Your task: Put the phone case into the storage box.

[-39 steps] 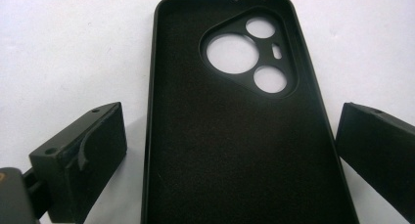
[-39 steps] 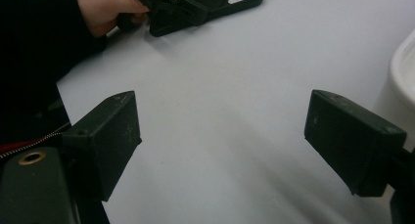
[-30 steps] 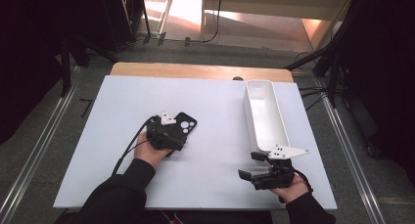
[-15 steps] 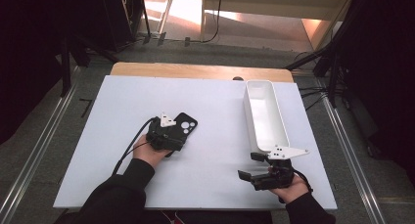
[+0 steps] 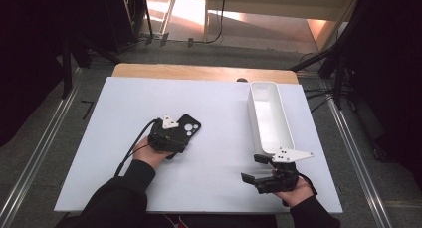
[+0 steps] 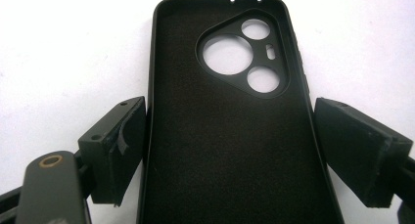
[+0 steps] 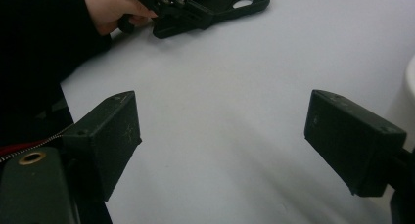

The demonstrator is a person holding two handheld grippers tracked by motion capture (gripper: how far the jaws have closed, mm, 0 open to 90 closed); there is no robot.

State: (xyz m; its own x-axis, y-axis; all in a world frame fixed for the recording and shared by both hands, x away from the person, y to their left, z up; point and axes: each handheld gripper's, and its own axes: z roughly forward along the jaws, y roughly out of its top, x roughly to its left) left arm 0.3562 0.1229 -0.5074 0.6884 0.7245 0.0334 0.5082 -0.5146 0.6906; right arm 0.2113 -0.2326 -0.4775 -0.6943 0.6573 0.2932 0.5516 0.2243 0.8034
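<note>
The black phone case (image 6: 230,131) lies flat on the white bench (image 5: 219,118), inner side up, left of centre. The left gripper (image 5: 171,138) straddles its lower end, fingers (image 6: 117,145) just closing in on its long edges (contact unclear), likely to lift it. Its long axis points away from the person, camera cutout farthest. The right gripper (image 5: 261,171) waits wide open, empty, beside the white bin (image 5: 271,118).

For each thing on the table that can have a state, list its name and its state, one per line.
Phone case: lying flat, hollow side up, empty, between the left jaws.
Left hand-held gripper: jaws have just been closing on the case; left pad touching, right pad just apart.
Right hand-held gripper: open, holding nothing.
White bin: upright, empty.
</note>
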